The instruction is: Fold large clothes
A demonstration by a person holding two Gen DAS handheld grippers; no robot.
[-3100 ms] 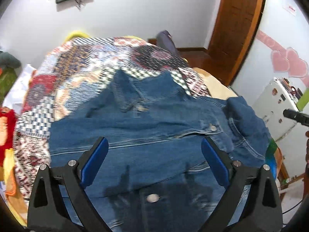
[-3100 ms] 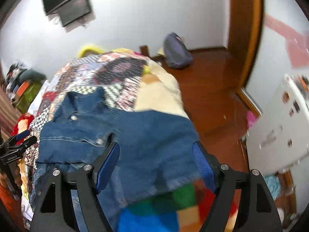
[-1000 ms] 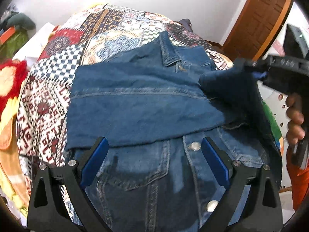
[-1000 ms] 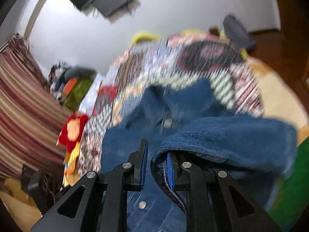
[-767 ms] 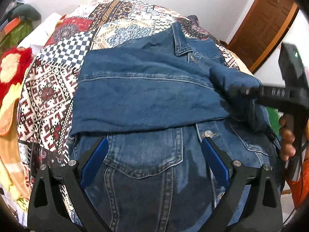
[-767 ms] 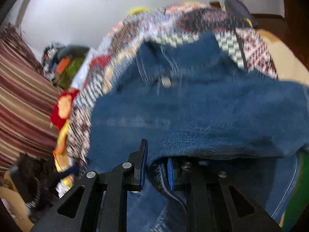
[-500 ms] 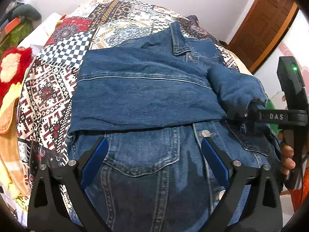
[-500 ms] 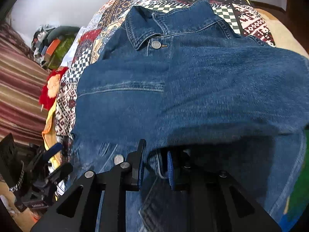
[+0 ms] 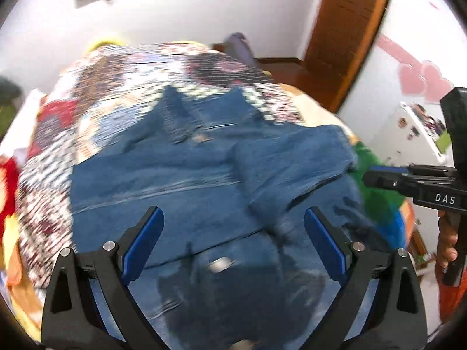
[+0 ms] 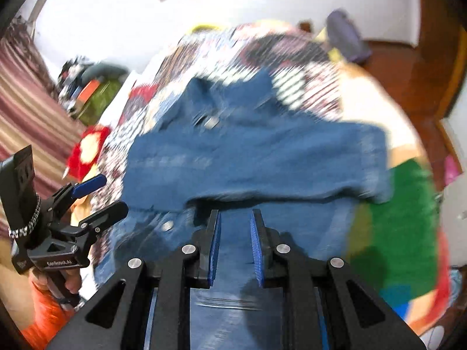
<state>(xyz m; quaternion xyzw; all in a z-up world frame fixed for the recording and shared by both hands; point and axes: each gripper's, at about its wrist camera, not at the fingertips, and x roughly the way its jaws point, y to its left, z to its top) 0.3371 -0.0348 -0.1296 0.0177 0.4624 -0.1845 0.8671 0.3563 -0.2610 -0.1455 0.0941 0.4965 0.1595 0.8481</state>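
Hovering above denim jacket (image 9: 175, 180): left gripper (image 9: 232, 213) agape; right gripper (image 10: 233, 214) closed

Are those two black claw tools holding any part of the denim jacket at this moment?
No. The left gripper has its jaws wide open above the denim jacket; the right gripper holds nothing between its near-shut jaws.

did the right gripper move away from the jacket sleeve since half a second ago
Yes. In the left wrist view the right gripper now sits right of the denim jacket, off the folded sleeve, over green cloth. Half a second ago it lay on the sleeve.
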